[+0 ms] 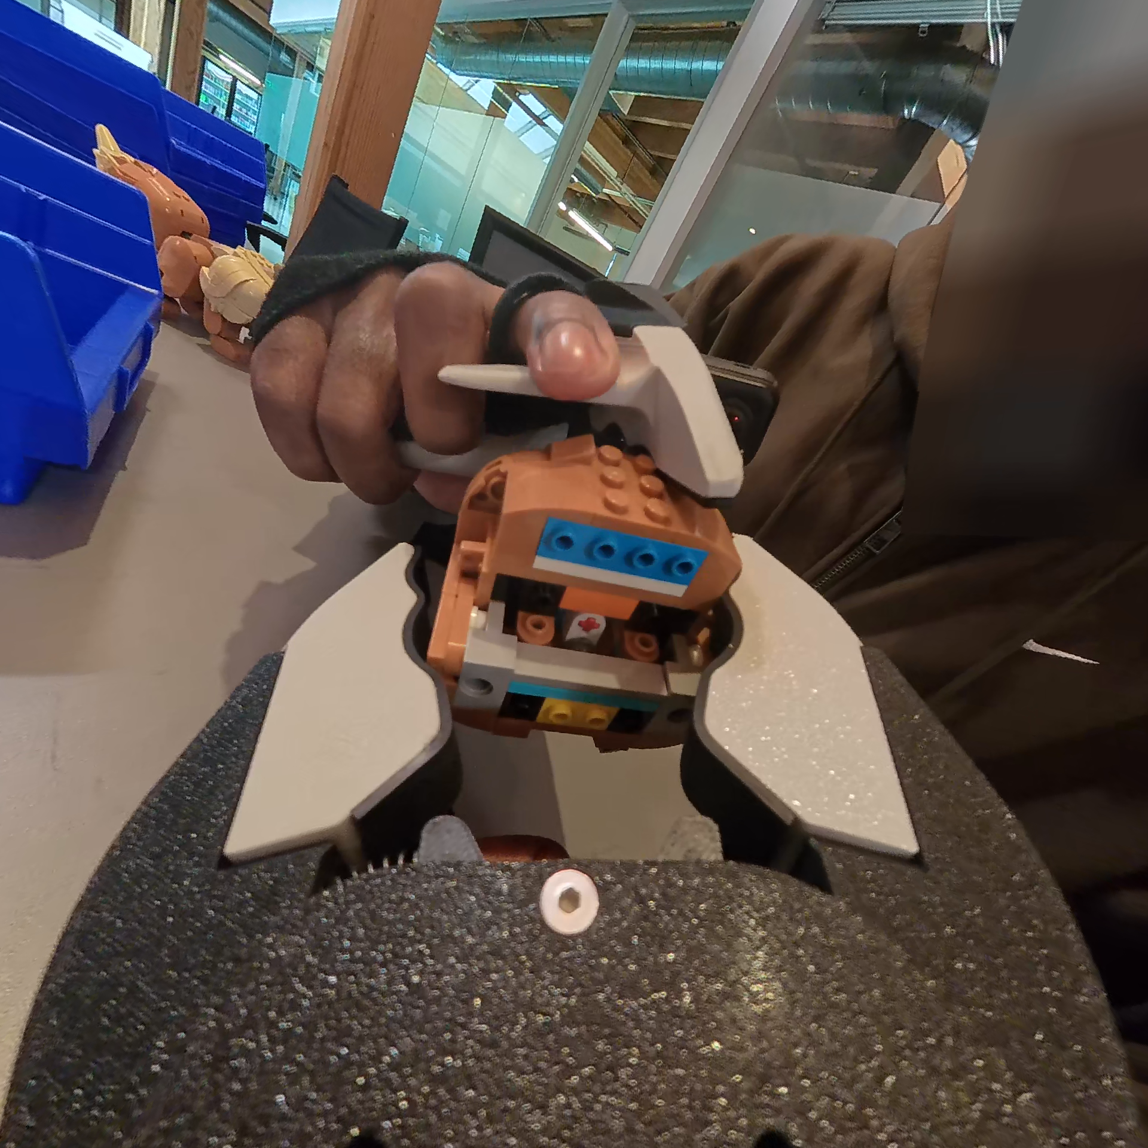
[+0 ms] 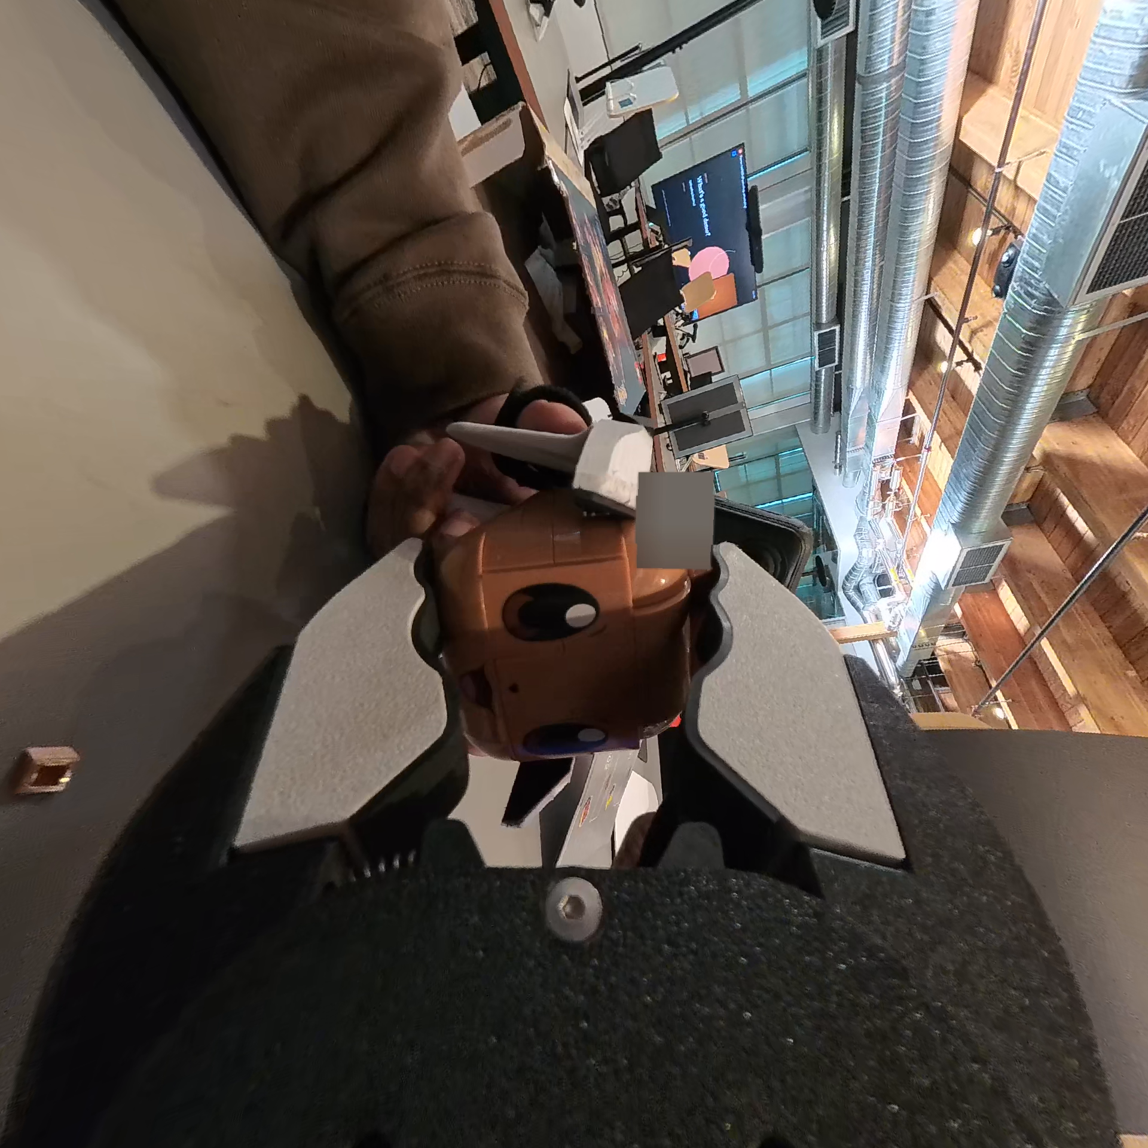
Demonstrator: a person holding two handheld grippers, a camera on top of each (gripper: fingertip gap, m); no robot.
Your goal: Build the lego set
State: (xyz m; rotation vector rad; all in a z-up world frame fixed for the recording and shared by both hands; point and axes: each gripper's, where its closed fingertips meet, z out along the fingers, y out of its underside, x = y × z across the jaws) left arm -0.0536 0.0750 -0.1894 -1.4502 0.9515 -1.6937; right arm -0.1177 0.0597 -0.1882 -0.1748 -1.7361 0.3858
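Observation:
A brown lego head [image 1: 596,546] sits between the grey fingers of my left gripper [image 1: 578,609], which is shut on it. This view shows its open back, with a blue studded plate, grey bars and a yellow piece. My right gripper [image 2: 571,621] is shut on the same head [image 2: 559,658] from the other side, where two dark printed eyes show. Each view shows the other gripper's grey finger against the far side of the head, in the left wrist view [image 1: 689,410] and in the right wrist view [image 2: 602,463]. The head is held above the table.
Blue storage bins [image 1: 68,298] stand at the left on the grey table [image 1: 124,590]. Brown and tan lego sub-builds [image 1: 205,273] lie beside them. A small brown square piece [image 2: 45,770] lies on the table. A person's hand [image 1: 348,373] and brown sleeve [image 2: 397,248] are close behind. One gripper's finger ends stand about 5 cm off the other's.

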